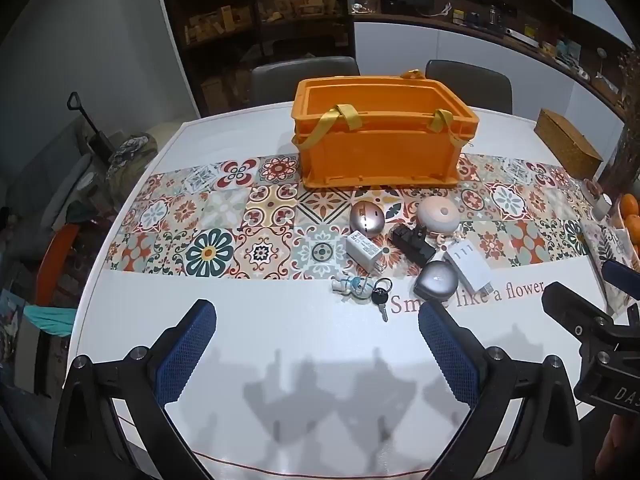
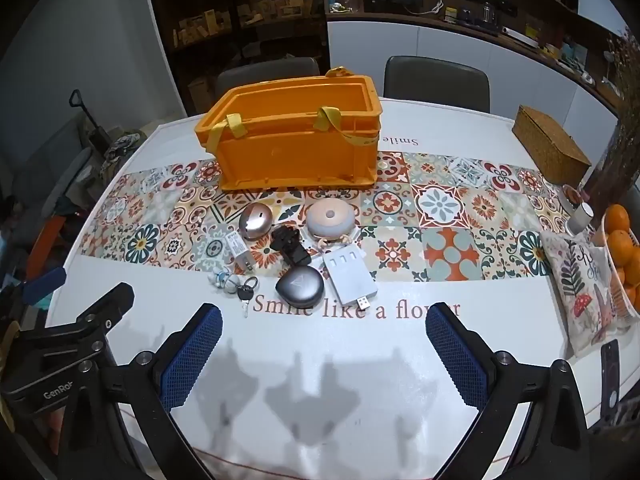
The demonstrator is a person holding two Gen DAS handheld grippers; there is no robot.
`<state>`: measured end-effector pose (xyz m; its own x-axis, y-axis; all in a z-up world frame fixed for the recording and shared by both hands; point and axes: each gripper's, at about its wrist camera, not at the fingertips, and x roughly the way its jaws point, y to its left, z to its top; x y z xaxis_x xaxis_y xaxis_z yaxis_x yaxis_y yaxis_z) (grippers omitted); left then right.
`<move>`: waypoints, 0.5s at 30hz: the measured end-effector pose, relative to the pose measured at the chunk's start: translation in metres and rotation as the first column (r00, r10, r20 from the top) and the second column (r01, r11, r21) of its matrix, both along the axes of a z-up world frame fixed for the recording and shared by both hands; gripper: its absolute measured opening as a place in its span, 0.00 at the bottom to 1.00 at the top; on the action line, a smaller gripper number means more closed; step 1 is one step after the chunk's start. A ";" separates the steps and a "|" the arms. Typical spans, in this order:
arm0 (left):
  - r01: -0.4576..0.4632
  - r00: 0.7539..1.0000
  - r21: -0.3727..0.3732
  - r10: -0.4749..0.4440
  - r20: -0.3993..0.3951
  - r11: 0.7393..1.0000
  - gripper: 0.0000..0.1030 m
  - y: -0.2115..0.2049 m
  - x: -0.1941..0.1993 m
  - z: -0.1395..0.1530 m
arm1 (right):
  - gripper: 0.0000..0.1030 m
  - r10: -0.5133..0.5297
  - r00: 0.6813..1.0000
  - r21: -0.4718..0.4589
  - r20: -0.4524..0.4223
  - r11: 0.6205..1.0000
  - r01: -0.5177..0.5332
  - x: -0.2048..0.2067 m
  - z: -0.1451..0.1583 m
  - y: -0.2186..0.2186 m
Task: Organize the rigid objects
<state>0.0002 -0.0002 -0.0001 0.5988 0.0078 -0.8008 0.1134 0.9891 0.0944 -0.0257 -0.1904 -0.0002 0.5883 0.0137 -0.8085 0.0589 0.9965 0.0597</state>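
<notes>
Stage: at the very start, by the look of it — nothing visibly sorted yet.
Crate (image 1: 380,140): orange, with yellow straps, standing on the tiled runner at the far middle of the worktop (image 1: 280,340); what shows of the inside looks bare, floor mostly hidden behind the near wall.
Loose things: all bunched just in front of the crate, on the worktop.
Silver dome (image 1: 367,218): nearest the crate, left of the group.
Pink round case (image 1: 438,213): beside the dome, to the right.
White charger (image 1: 363,253): lying on its side, prongs toward the camera.
Black clip-like piece (image 1: 412,242): between charger and pink case; exact kind unclear.
White adapter (image 2: 350,278): flat, USB plug pointing toward the near edge.
Grey earbud case (image 2: 300,286): touching or just beside the adapter's left edge.
Keys with astronaut charm (image 1: 362,288): nearest the left gripper's side of the group.
Left gripper (image 1: 316,344): spread wide, holding nothing, hovering over bare worktop short of the keys.
Right gripper (image 2: 324,344): likewise spread and unloaded, near the printed lettering.
Done: none of the items in the crate, as far as can be seen.
Left: every item to pick up and place — seven or so.
</notes>
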 end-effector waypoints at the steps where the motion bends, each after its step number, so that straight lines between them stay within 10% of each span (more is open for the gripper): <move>1: -0.001 1.000 0.002 0.001 0.002 1.000 1.00 0.000 0.000 0.000 | 0.99 0.000 1.000 -0.003 0.001 1.000 0.000 0.000 0.000 0.000; 15: 0.002 1.000 -0.002 -0.002 0.030 1.000 1.00 -0.008 -0.001 0.007 | 0.99 0.001 1.000 -0.005 -0.003 1.000 -0.001 0.002 0.000 -0.002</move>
<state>-0.0006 -0.0080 0.0071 0.6222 0.0054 -0.7828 0.1125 0.9890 0.0962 -0.0242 -0.1921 -0.0002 0.5859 0.0101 -0.8103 0.0582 0.9968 0.0545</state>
